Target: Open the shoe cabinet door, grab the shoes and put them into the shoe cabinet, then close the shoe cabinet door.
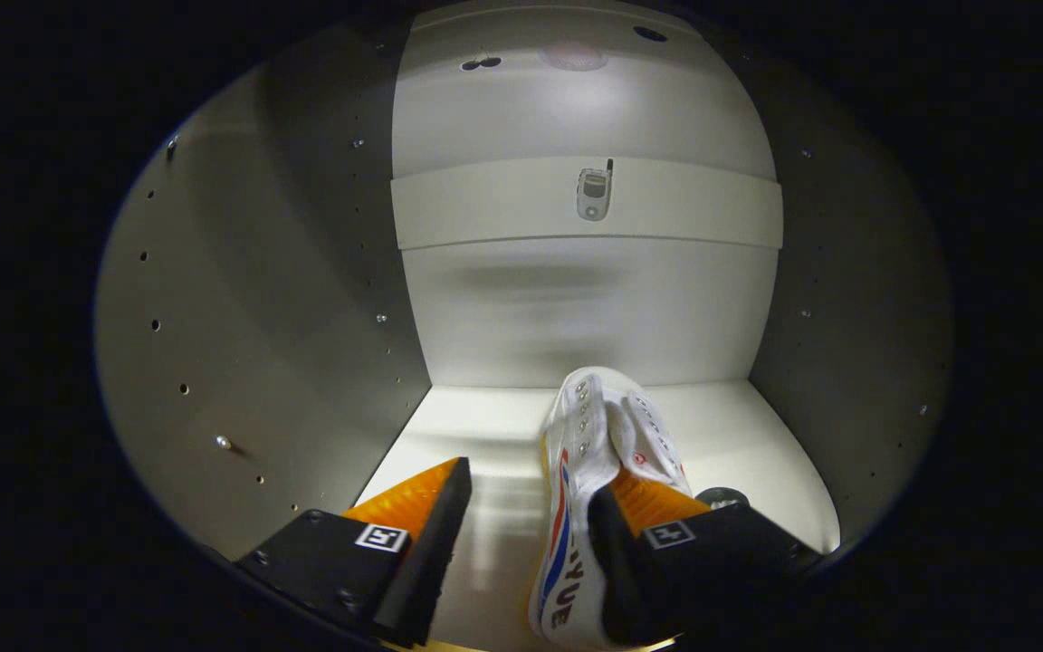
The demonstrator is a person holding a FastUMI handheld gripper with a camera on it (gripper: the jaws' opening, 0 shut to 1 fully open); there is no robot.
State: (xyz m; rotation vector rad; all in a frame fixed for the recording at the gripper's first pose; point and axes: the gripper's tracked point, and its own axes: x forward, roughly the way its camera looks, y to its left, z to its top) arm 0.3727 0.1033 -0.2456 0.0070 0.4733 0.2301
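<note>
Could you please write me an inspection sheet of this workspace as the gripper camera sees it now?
Surface: white cabinet floor, lit and glossy.
Job's things: white shoe with red and blue stripes lies on the floor inside the cabinet, against the right finger.
Clutter: small grey phone on the white shelf at the back.
Grippers: gripper open; left finger apart from the shoe, so no grip.
Cables: nothing seen.
Surroundings: white side walls with peg holes.

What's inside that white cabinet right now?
A white shoe lies on the cabinet floor against the open gripper's right finger. A small phone-like object hangs behind. The shoe's heel is hidden.
</note>
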